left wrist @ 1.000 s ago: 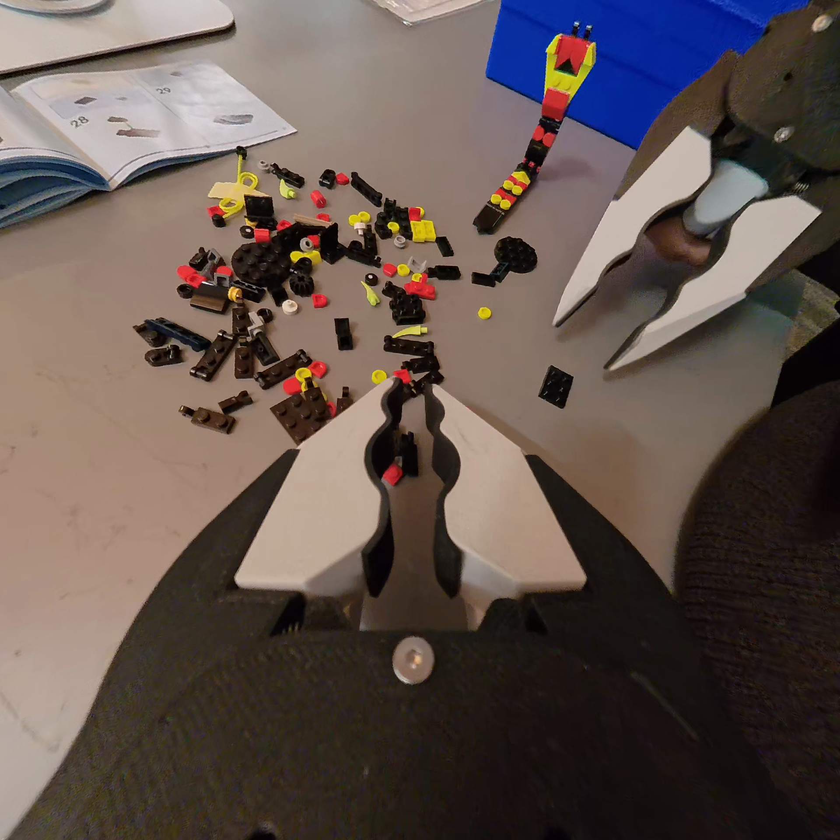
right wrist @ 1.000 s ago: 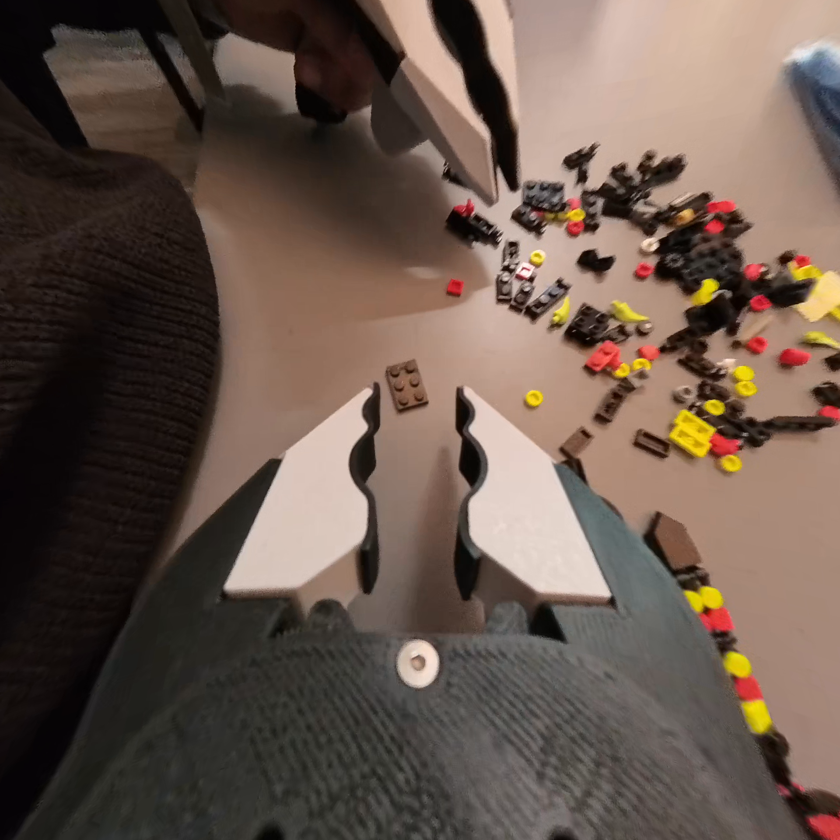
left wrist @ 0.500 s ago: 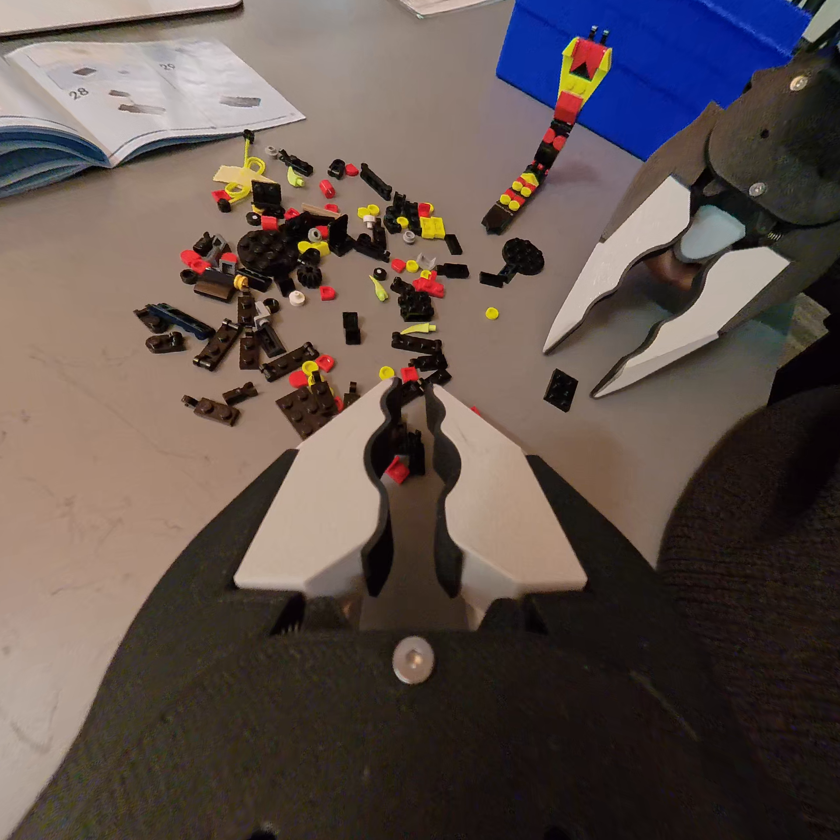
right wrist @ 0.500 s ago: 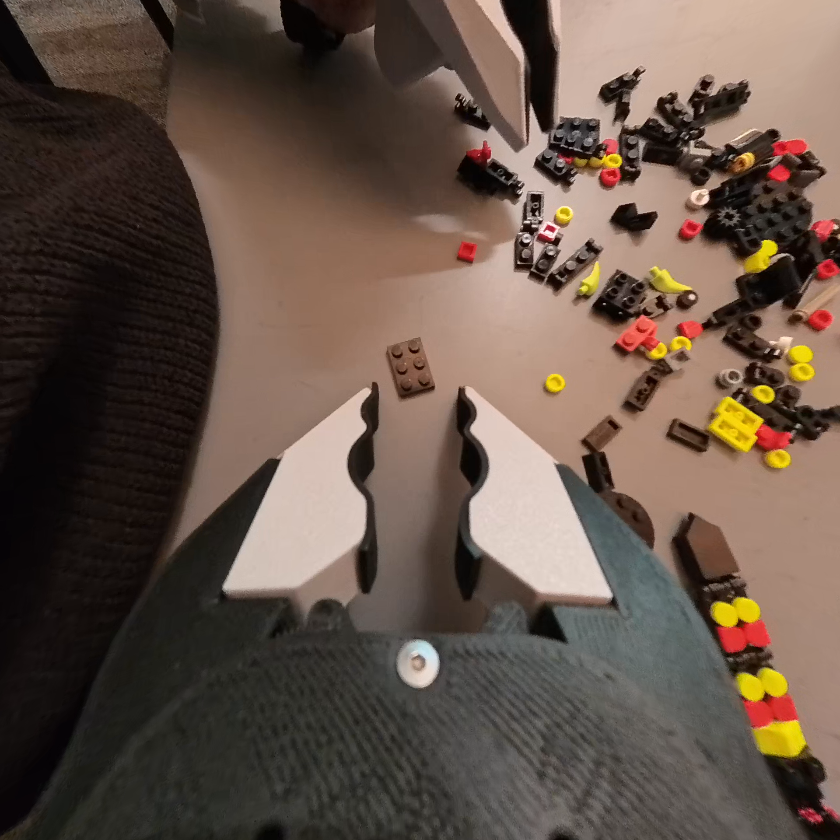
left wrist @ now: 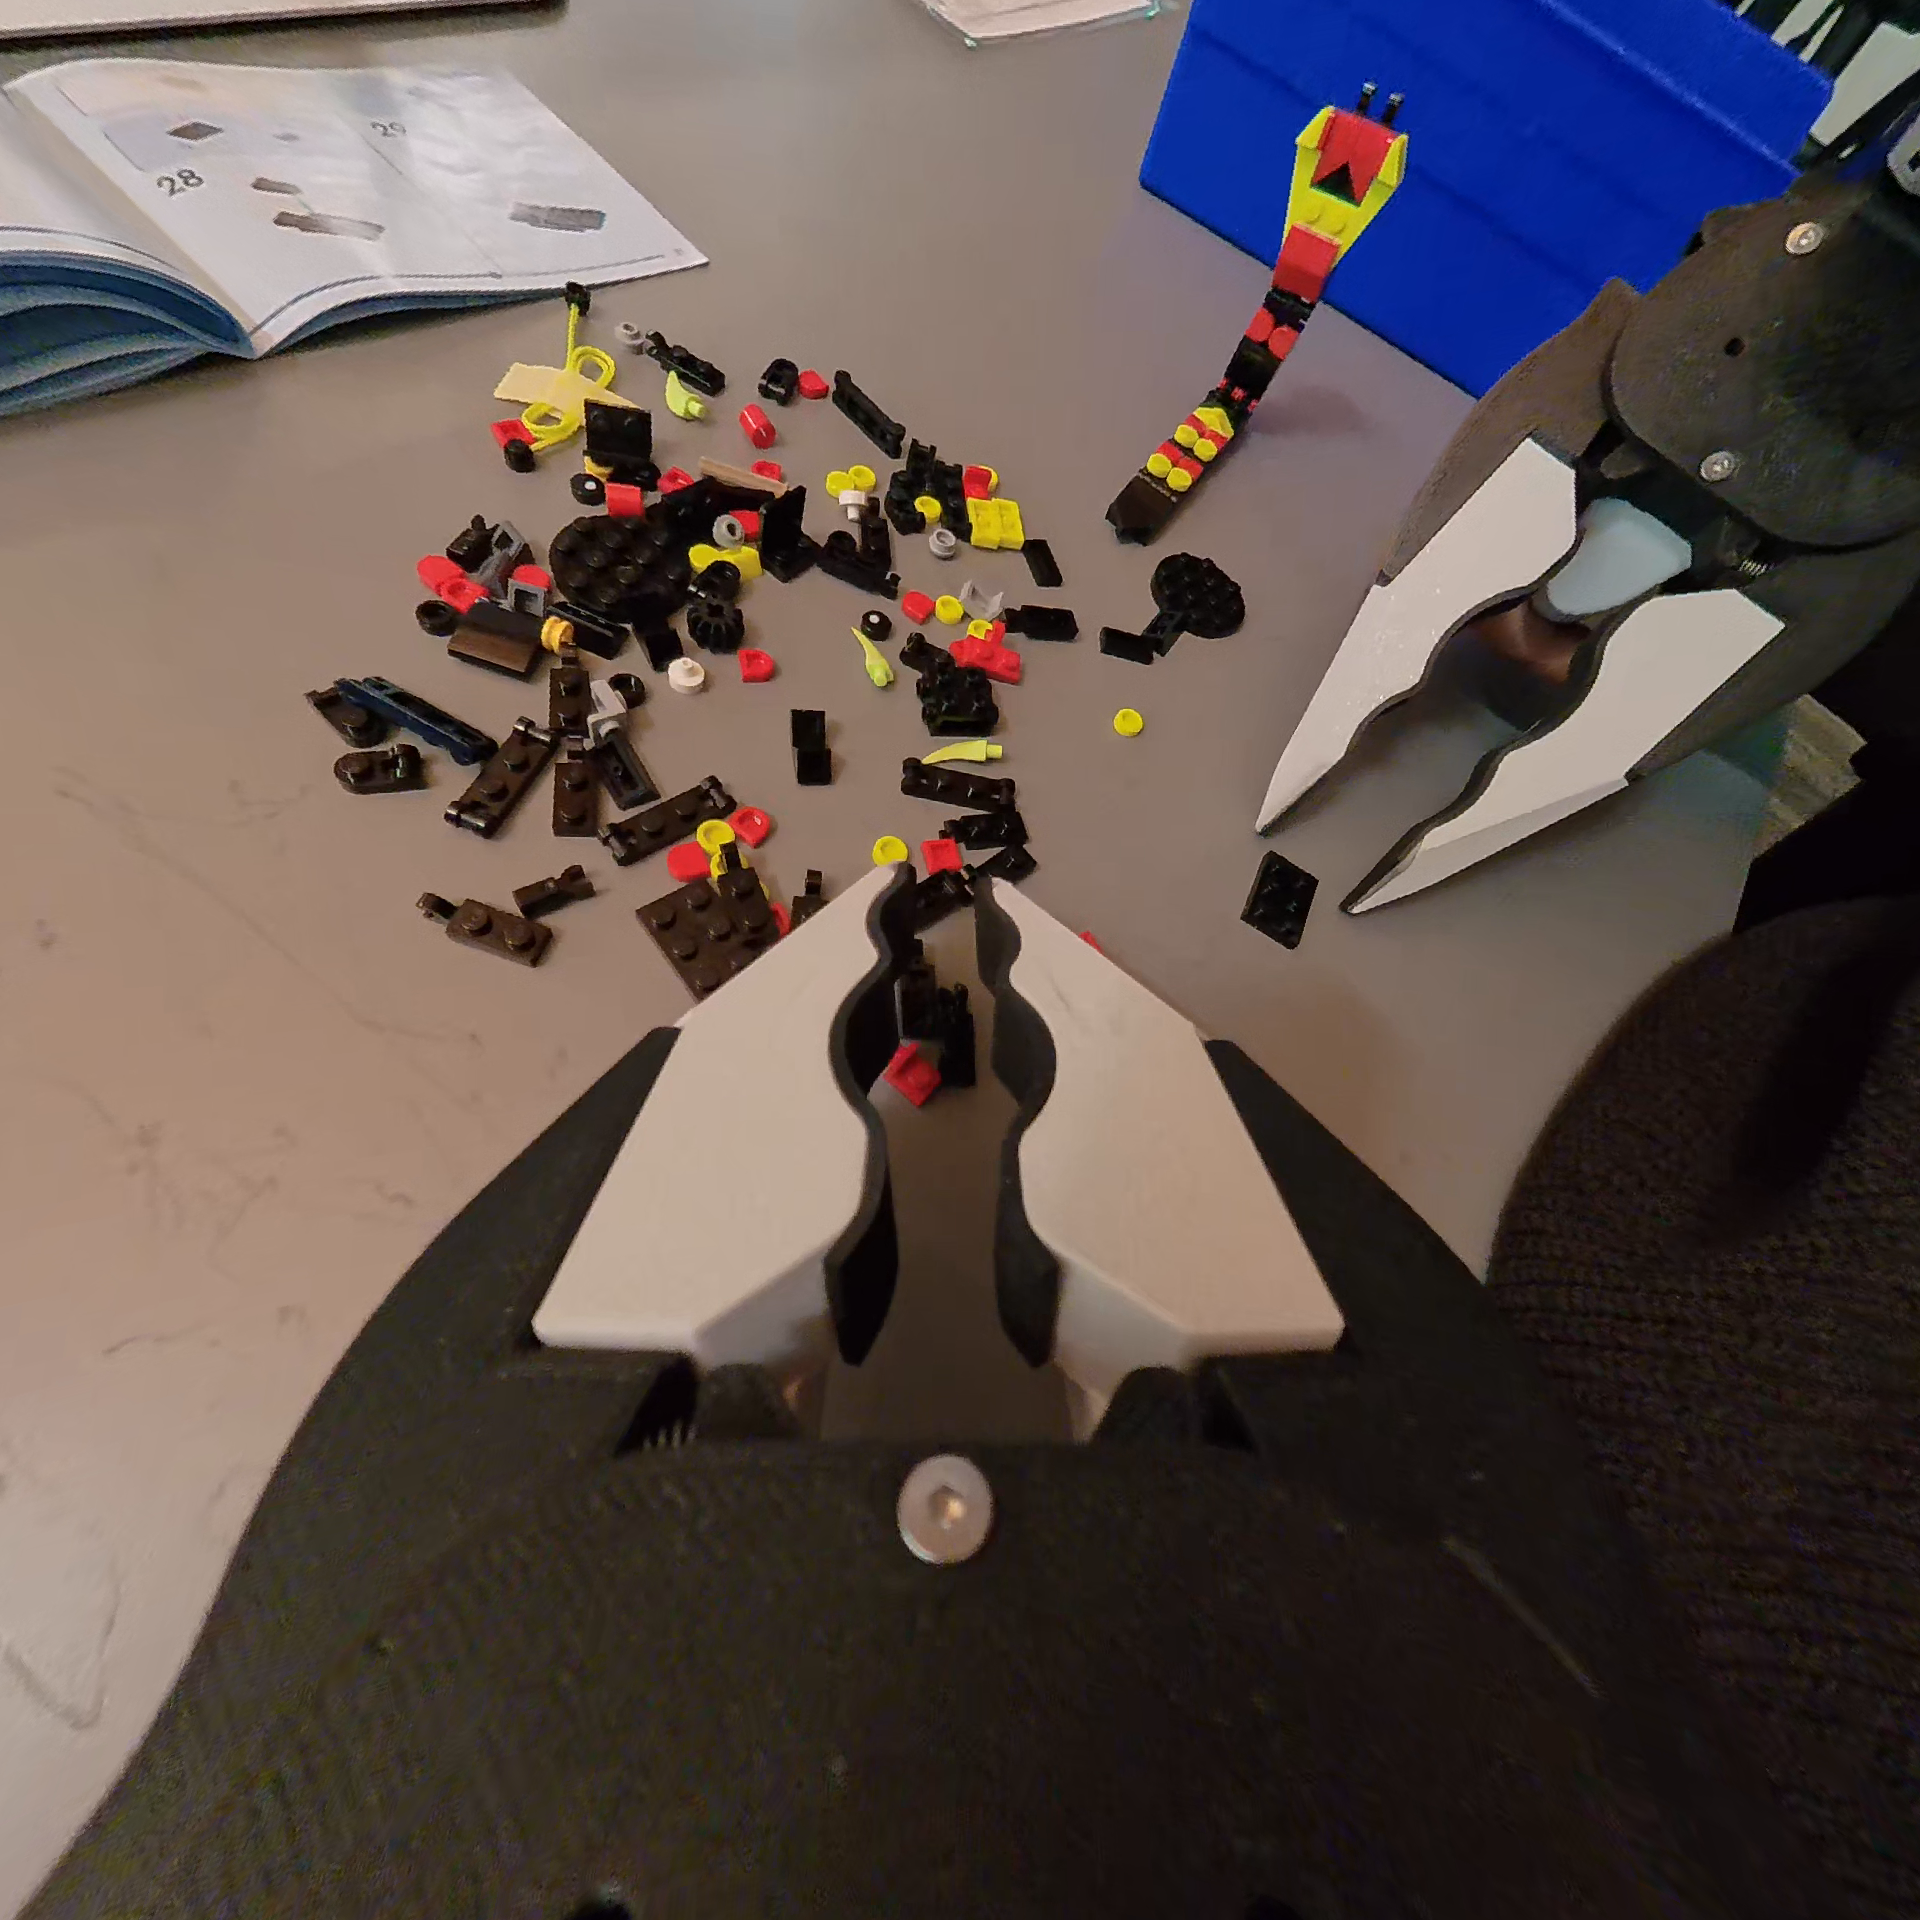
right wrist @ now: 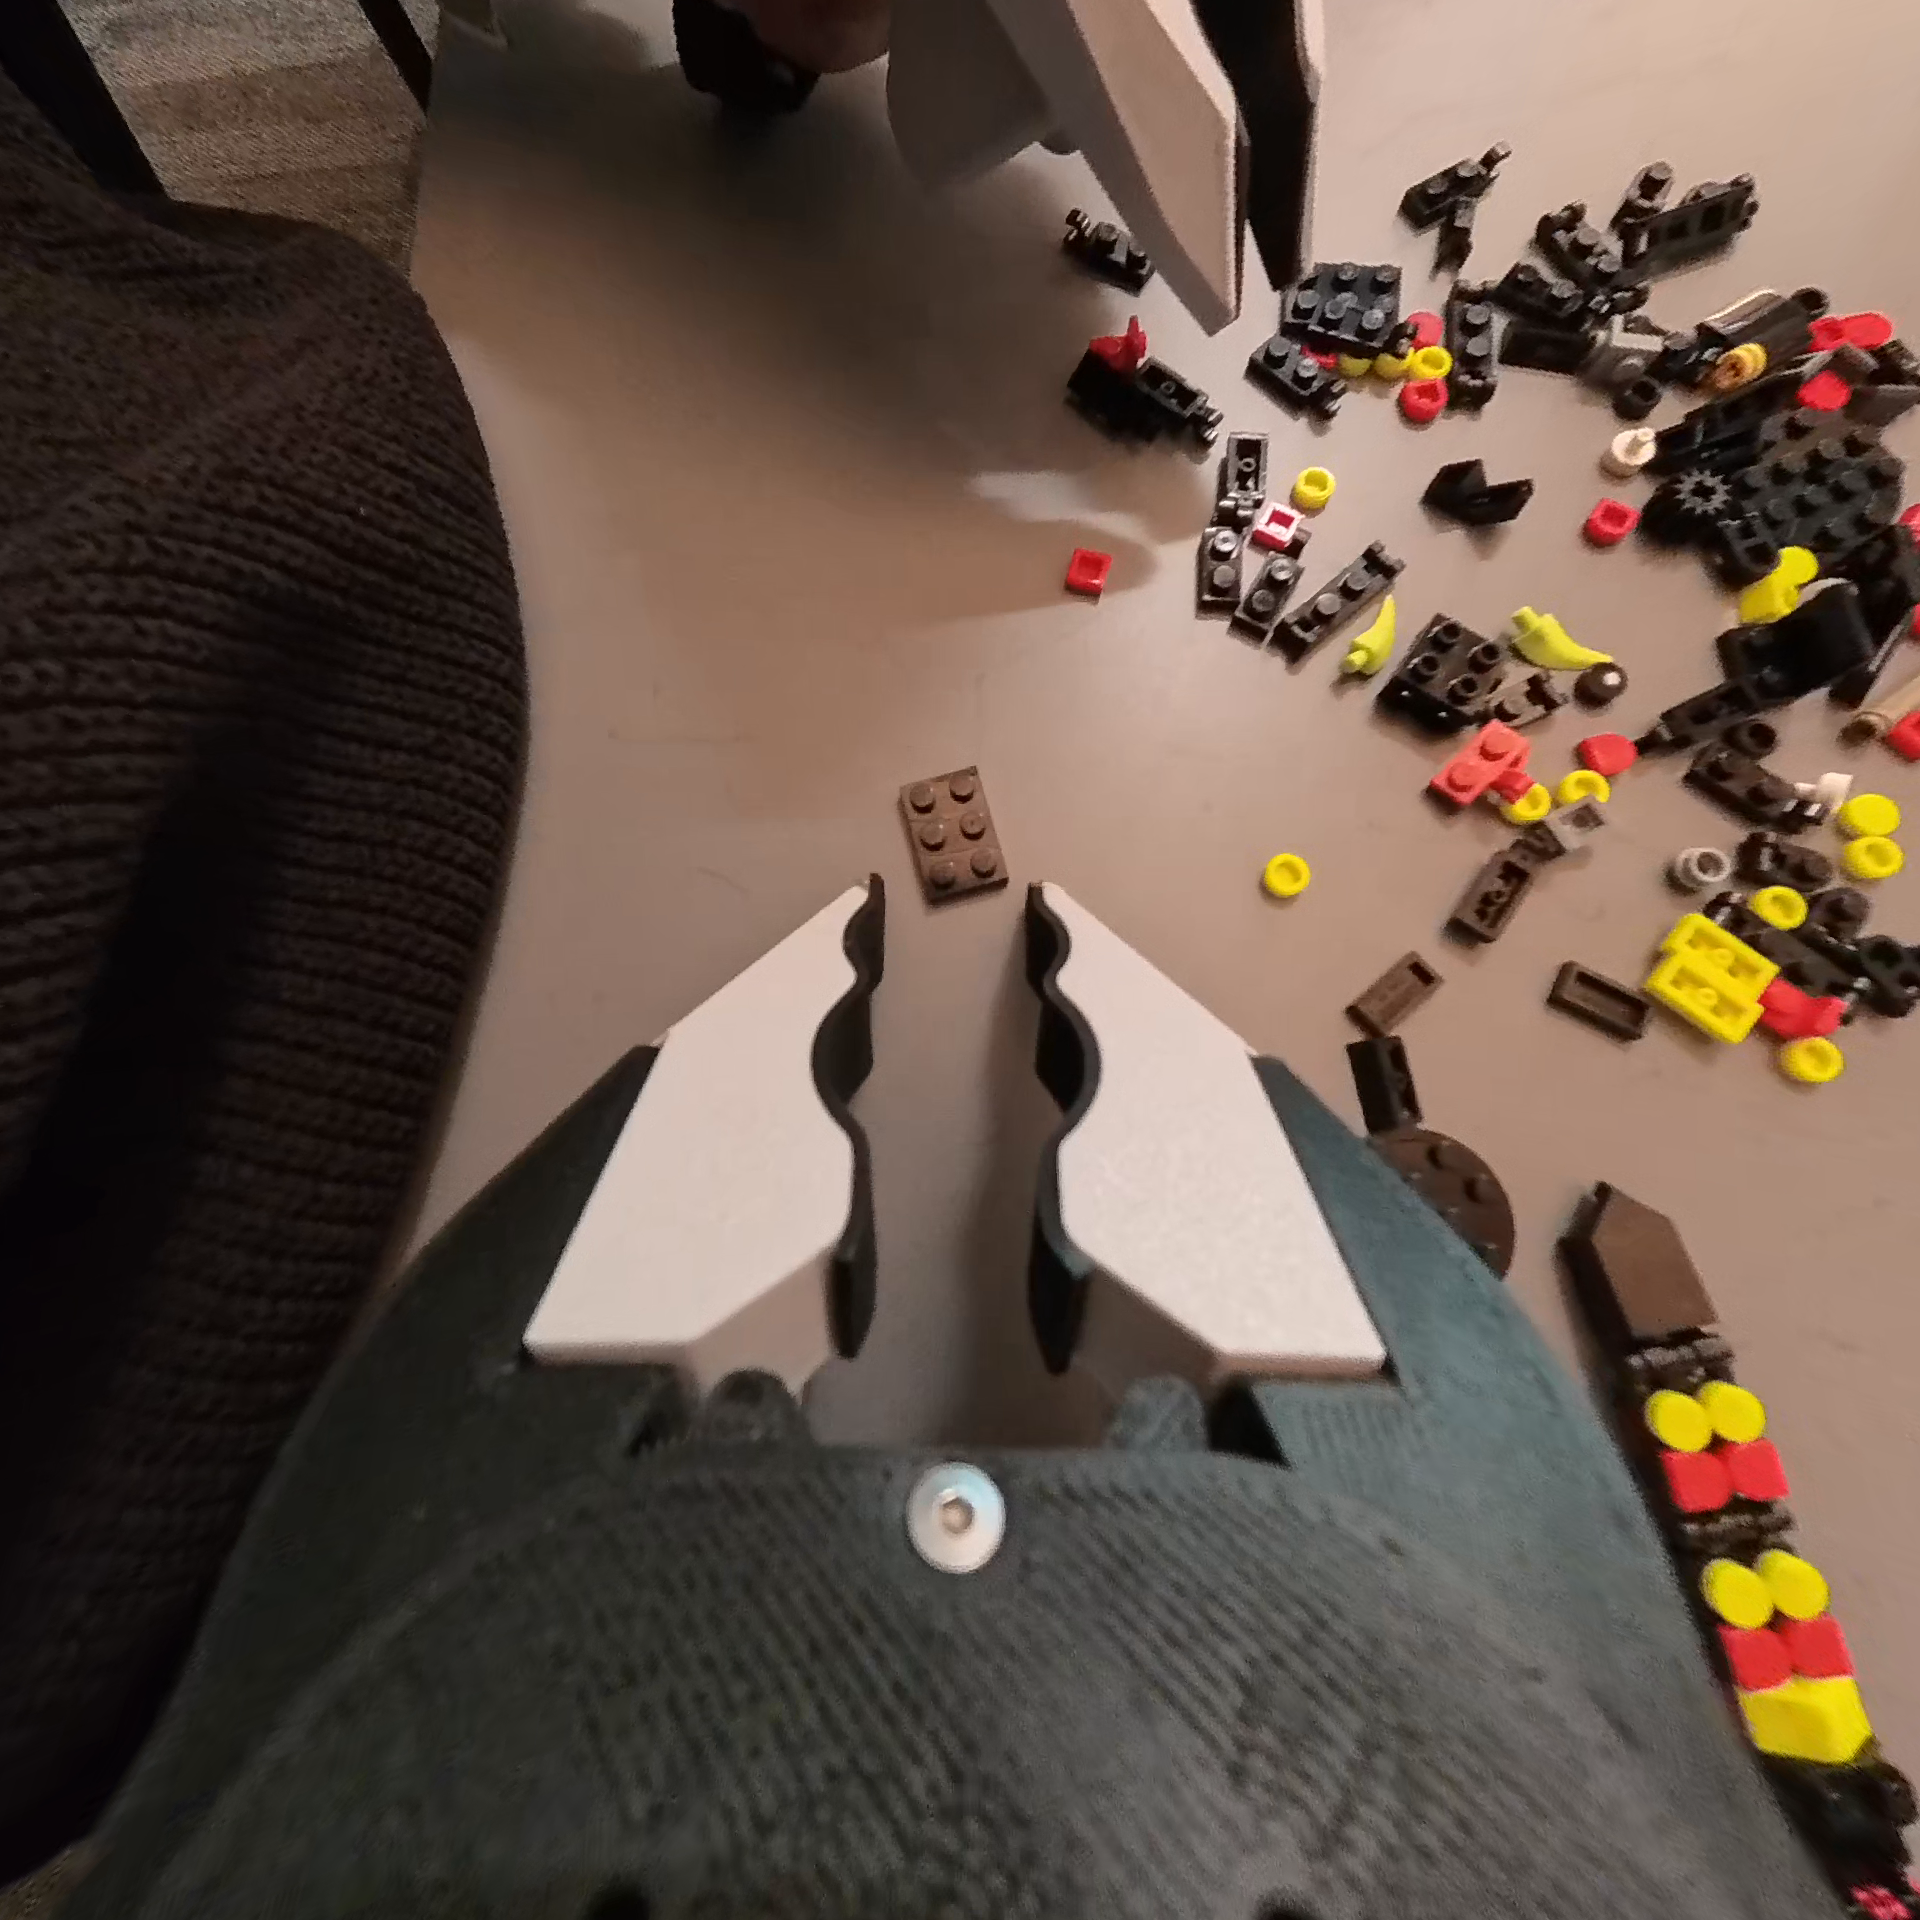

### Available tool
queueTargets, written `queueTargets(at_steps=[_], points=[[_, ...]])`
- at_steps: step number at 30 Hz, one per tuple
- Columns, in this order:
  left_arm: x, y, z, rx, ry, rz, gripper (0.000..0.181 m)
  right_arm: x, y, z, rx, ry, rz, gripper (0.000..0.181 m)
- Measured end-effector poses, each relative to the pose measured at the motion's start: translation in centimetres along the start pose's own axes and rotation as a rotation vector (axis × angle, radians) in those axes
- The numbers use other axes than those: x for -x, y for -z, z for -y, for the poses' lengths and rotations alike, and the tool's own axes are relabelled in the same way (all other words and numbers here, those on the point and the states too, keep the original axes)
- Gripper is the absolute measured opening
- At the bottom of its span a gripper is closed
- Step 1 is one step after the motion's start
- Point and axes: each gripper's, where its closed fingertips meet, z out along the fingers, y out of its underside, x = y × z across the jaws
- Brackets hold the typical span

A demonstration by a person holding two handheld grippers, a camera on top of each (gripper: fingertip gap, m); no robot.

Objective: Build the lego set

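Observation:
Loose black, red and yellow lego pieces lie in a pile on the grey table; they also show in the right wrist view. A long snake-like build lies beside them, also seen at lower right. My left gripper hovers slightly open and empty over the pile's near edge, above a small black-and-red assembly; it also shows in the right wrist view. My right gripper is open and empty. Its tips are just short of a black 2x3 plate lying alone, also seen in the left wrist view.
An open instruction booklet lies at the far left. A blue box stands behind the snake build. A dark knitted sleeve fills the left of the right wrist view. The table edge is near the right gripper. About 11 cm separates my left fingertips from my right. The long snake-like build is about 20 cm from my right fingertips.
My right gripper has come lower and closer to the black 2x3 plate. My left gripper has barely moved over the pile's edge.

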Motion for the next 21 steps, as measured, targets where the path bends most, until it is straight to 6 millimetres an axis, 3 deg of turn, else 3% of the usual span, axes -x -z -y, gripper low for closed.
queueTargets(at_steps=[21], points=[[0.9,1.2,-0.2,0.028,-0.031,0.025,0.0,-0.5,0.4,0.5,-0.029,-0.013,-0.032,0.031]])
